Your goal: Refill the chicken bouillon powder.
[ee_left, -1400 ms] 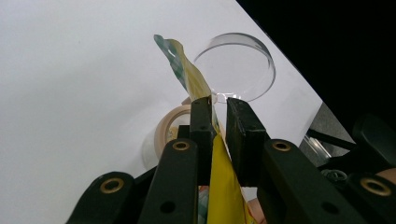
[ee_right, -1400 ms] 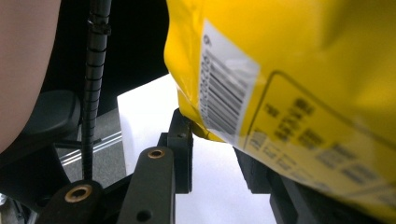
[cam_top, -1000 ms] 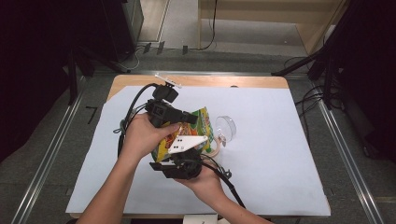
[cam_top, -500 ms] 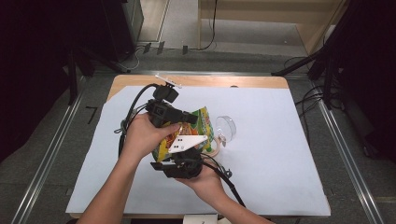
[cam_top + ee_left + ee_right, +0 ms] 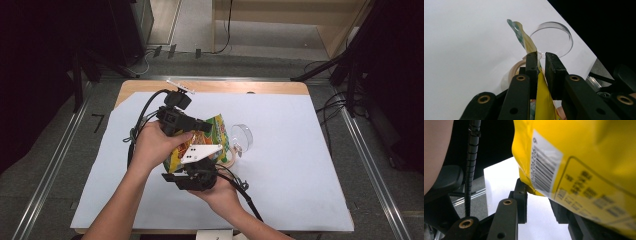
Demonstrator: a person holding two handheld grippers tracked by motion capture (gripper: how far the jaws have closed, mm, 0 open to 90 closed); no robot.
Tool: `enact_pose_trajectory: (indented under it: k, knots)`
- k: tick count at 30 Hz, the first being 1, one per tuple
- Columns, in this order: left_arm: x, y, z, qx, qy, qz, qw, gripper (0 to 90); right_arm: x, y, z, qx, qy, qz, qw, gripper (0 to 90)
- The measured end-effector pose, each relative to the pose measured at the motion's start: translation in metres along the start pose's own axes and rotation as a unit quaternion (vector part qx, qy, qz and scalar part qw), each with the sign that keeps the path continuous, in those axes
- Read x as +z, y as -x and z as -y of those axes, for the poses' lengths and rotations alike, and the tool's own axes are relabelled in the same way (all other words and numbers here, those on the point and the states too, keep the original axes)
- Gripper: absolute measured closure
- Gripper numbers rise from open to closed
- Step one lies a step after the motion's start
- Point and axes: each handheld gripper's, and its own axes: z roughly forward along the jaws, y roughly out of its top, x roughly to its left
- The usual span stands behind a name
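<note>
A yellow-and-green snack bag is held above the white sheet between both grippers. My left gripper, in the hand reaching in from the left, is shut on the bag's upper edge. In the left gripper view the thin yellow film runs up between the two black jaws of my left gripper, and its twisted end sticks out beyond them. My right gripper comes from below, under its grey plate. In the right gripper view the bag shows a barcode label, and its lower corner sits between the jaws of my right gripper.
A clear round dish lies on the white sheet just right of the bag. A roll of tape lies beside it. Black cables trail from the grippers. The wooden table edge runs along the back.
</note>
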Motion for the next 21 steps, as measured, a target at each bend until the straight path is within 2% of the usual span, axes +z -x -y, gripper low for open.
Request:
enact_pose_trajectory:
  k: [21]
  knots:
    - [-0.0002, 0.0092, 0.0004, 0.011, 0.001, -0.012, 0.9999, 81.4, 0.0002, 0.0015, 0.0019, 0.009, 0.005, -0.001, 0.9999, 71.0]
